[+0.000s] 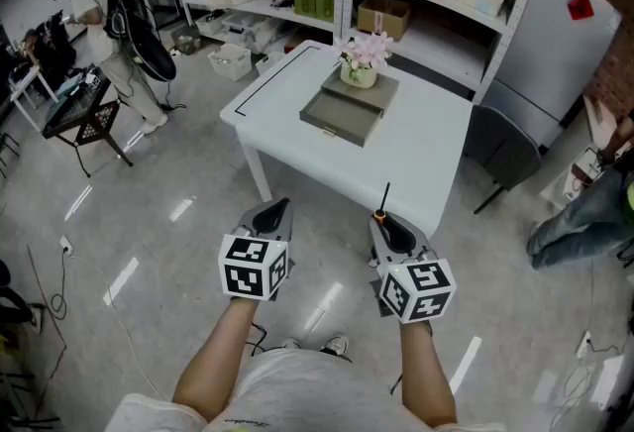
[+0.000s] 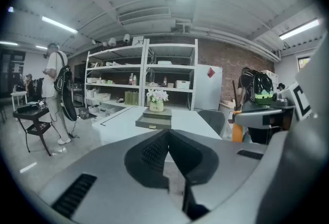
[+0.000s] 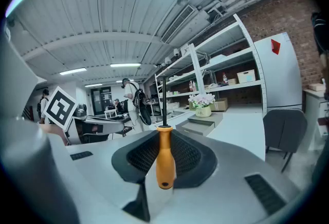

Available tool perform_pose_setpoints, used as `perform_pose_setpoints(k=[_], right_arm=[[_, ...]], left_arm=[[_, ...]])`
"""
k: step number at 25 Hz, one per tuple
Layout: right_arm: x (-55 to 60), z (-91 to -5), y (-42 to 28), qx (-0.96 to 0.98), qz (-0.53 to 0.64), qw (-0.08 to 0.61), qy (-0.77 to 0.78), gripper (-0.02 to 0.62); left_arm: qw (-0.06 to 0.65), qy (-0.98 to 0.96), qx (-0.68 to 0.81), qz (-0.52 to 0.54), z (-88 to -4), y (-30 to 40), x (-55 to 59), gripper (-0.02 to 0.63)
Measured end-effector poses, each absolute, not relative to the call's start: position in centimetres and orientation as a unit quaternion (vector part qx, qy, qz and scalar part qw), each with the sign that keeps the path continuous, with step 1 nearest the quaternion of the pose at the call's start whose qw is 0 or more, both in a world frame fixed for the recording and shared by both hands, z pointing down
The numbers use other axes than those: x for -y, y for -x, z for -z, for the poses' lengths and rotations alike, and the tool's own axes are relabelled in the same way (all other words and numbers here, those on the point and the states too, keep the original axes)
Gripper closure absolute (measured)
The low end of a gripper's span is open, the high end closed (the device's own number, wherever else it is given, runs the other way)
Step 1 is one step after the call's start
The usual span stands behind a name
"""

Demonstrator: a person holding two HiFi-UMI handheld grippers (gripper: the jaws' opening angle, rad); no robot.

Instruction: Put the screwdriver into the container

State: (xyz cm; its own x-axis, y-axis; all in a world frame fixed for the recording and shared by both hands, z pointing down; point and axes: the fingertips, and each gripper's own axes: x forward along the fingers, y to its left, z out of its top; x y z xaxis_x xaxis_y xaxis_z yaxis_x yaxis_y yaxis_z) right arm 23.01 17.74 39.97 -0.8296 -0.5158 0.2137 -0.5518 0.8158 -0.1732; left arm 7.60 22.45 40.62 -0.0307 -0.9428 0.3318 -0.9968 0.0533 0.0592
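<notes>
Grippers hang over the floor just short of the table's (image 1: 426,158) near edge: left gripper (image 1: 272,213), right gripper (image 1: 385,224). The container (image 1: 342,115) sits farther back on the table, a flowerpot (image 1: 359,74) on top. Left gripper view: jaws pressed together, nothing between. Right gripper view: jaws clamped on the screwdriver (image 3: 165,160) by its orange handle, shaft up.

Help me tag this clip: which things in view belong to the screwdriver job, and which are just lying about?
In the job:
screwdriver, orange handle clamped in the right hand-held gripper
grey container on the white table

Lying about:
flower pot on top of the container
cardboard box on the shelf
grey chair
left hand-held gripper, shut and empty
</notes>
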Motion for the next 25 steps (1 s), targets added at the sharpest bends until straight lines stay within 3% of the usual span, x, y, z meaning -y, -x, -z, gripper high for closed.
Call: perform_pose_setpoints(k=[14, 25], right_arm=[[-15.8, -41.2, -23.4, 0.955, -0.121, 0.083, -0.259, 0.520], [-10.8, -42.3, -18.7, 0.954, -0.126, 0.091, -0.257, 0.520]], left_arm=[[0.148, -0.666, 0.725, -0.096, -40.9, -8.0, -21.0, 0.603], [0.170, -0.667, 0.719, -0.093, -42.6, -3.5, -16.1, 0.603]])
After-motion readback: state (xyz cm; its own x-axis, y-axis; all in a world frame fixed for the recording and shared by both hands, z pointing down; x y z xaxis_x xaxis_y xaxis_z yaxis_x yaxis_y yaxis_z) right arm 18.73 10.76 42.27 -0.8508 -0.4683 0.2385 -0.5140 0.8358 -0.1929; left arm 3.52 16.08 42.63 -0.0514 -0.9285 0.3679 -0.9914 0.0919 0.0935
